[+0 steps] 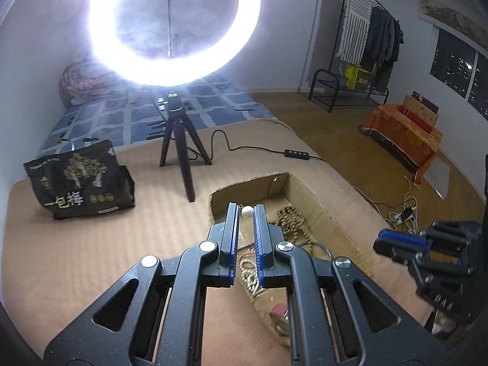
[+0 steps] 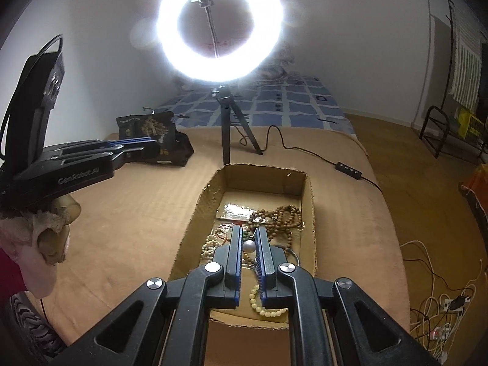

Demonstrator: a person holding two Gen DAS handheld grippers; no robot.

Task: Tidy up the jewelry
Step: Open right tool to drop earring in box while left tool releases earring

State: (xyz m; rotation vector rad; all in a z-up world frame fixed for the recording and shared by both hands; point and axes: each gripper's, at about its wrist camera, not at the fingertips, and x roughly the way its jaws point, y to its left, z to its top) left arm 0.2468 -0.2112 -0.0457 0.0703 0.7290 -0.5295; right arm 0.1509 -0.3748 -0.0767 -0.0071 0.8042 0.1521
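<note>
An open cardboard box lies on a tan blanket. It holds a brown wooden bead necklace, pale bead strands and a cream bead bracelet. My left gripper is shut on a small white pearl at its tips. In the right wrist view, the left gripper hovers well left of the box. My right gripper hangs over the box's near half, shut on a white pearl. From the left wrist, the right gripper appears right of the box.
A lit ring light on a black tripod stands beyond the box, its cable and controller trailing right. A black printed bag sits far left. Power strips and wires clutter the floor on the right. A gloved hand holds the left gripper.
</note>
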